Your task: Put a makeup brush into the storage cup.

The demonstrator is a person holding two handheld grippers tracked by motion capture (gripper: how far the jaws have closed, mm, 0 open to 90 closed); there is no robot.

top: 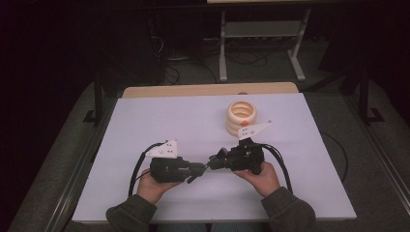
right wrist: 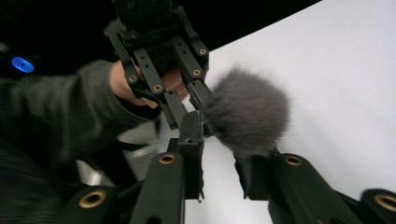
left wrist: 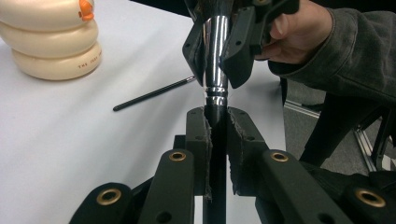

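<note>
A makeup brush is held level between both grippers above the white table. It has a black handle, a shiny silver ferrule and a fluffy grey head. My left gripper is shut on the black handle just behind the ferrule. My right gripper faces it from the other side, its pads pressed on the ferrule. In the right gripper view the grey head bulges out above my right gripper, with the left gripper just beyond. From above, the left gripper and right gripper meet tip to tip near the table's middle front.
A stack of three cream rings with an orange knob on top stands just behind the right hand, also at the upper left. A thin black stick lies on the table between the rings and the grippers. A metal table frame stands on the floor beyond.
</note>
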